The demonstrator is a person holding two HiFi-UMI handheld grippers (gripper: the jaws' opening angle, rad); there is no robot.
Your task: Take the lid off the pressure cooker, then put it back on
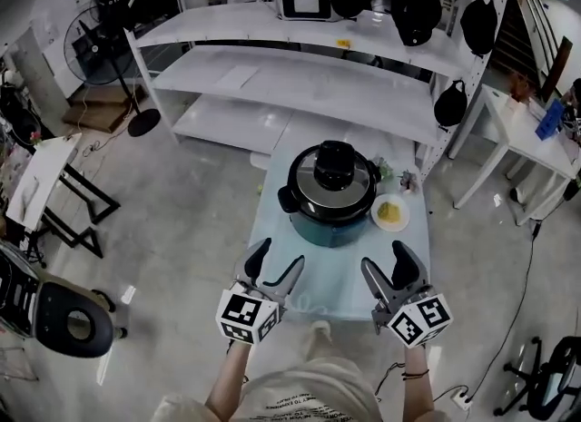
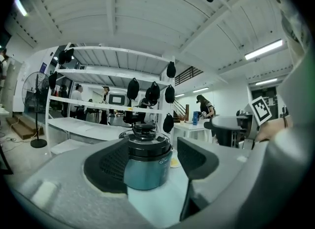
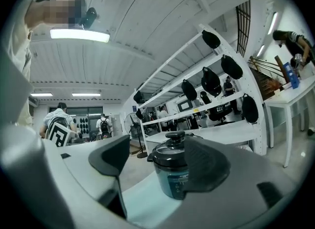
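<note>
A teal pressure cooker (image 1: 331, 219) stands on a pale blue table (image 1: 313, 275), its black and silver lid (image 1: 333, 173) closed on top. It also shows ahead between the jaws in the left gripper view as the cooker (image 2: 147, 166) and in the right gripper view as the cooker (image 3: 172, 176). My left gripper (image 1: 279, 263) is open at the table's near edge, left of the cooker and short of it. My right gripper (image 1: 388, 259) is open at the near right, also apart from it. Nothing is between either pair of jaws.
A white plate with yellow food (image 1: 390, 212) sits right of the cooker. White shelving (image 1: 300, 80) with a microwave (image 1: 305, 1) and hanging black helmets (image 1: 415, 7) stands behind the table. A fan (image 1: 109, 48) is at the left, a white table (image 1: 522, 130) at the right.
</note>
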